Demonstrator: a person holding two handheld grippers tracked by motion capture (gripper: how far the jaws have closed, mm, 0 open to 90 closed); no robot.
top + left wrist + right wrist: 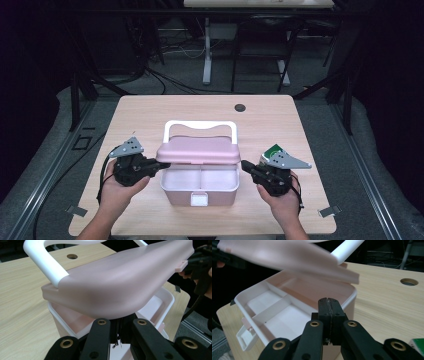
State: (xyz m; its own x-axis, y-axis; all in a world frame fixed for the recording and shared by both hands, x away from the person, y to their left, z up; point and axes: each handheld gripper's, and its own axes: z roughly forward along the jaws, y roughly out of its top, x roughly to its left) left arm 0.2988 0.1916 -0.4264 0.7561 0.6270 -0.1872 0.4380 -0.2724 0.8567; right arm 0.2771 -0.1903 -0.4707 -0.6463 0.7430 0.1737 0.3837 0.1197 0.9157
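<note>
Left fingers (pixel 119 323): clenched, tips under the pink lid (pixel 117 287), propping it half-raised.
Right fingers (pixel 329 305): clenched, empty, just beside the box (pixel 294 315) rim, below the lid's far end.
Box: open on worktop (pixel 150 115), between both fingers.

Table (pixel 150 115) brightly, evenly lit, dark surroundings; high view soft and grainy; pink lid (pixel 274 252) blurs at upper left.

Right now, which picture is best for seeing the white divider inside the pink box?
The right gripper view: the open box lies below the camera, so its divider shows whole. The high view shows the divider small under the raised lid. In the left gripper view the lid covers it.
</note>
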